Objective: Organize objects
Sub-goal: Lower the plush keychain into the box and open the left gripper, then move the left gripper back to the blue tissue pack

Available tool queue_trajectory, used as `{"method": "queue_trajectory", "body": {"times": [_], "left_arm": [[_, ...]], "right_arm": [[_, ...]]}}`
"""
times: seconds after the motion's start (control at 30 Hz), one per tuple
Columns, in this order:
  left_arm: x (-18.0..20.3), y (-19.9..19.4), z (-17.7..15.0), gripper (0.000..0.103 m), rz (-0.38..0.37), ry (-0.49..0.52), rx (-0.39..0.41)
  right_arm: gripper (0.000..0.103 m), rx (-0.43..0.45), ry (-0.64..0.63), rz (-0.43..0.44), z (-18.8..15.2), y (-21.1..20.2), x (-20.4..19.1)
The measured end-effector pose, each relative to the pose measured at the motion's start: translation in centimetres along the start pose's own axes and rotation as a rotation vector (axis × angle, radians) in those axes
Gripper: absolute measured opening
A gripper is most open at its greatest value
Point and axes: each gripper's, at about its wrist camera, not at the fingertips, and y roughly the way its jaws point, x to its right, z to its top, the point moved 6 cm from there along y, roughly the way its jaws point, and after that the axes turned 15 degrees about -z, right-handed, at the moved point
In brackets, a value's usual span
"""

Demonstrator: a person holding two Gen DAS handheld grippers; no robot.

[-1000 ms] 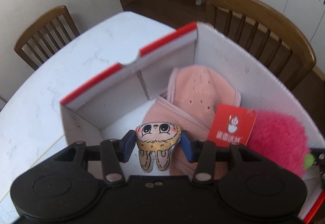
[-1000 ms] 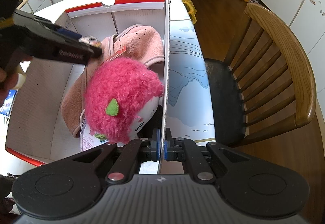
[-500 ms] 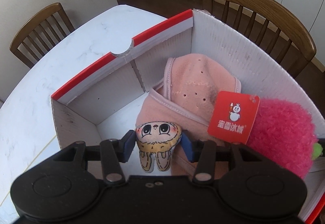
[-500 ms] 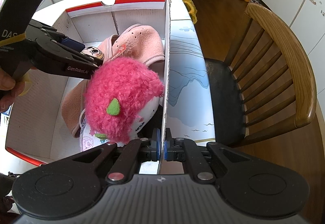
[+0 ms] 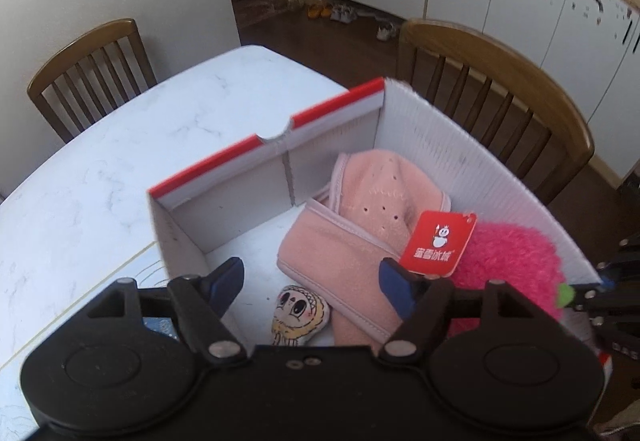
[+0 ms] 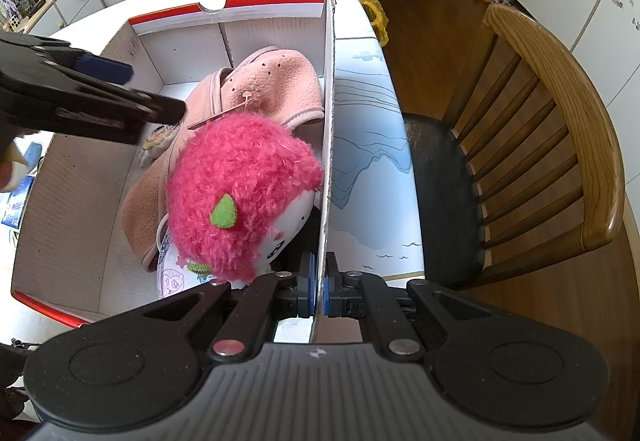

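A white cardboard box with red rims (image 5: 460, 145) (image 6: 326, 81) stands on the table. In it lie a pink fleece hat (image 5: 360, 209) (image 6: 264, 81) with a red tag (image 5: 438, 243), a pink-haired plush doll (image 5: 508, 261) (image 6: 240, 185) and a small cartoon-face plush charm (image 5: 300, 315) (image 6: 158, 135). My left gripper (image 5: 312, 283) is open and empty, just above the charm on the box floor. My right gripper (image 6: 319, 285) is shut on the box's right wall near its front corner.
The white marble table (image 5: 100, 169) extends left of the box. Wooden chairs stand at the far side (image 5: 92, 73) and close to the box's right side (image 5: 500, 89) (image 6: 552, 129). A blue-printed mat (image 6: 368, 145) lies under the box. White cabinets line the far wall.
My left gripper has opened and let go of the plush charm, which now lies on the box floor. The gripper has pulled up and back. The right gripper has not moved.
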Motion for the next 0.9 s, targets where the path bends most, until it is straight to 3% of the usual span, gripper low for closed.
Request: {"method": "queue_trajectory", "body": {"times": [0.6, 0.9], "left_arm": [[-3.5, -7.5, -2.1, 0.076, 0.024, -0.136, 0.127], [-7.1, -10.8, -5.0, 0.078, 0.103, -0.196, 0.143]], "right_arm": [[0.004, 0.008, -0.032, -0.027, 0.2, 0.2, 0.5], [0.004, 0.007, -0.032, -0.024, 0.3, 0.3, 0.6]]}}
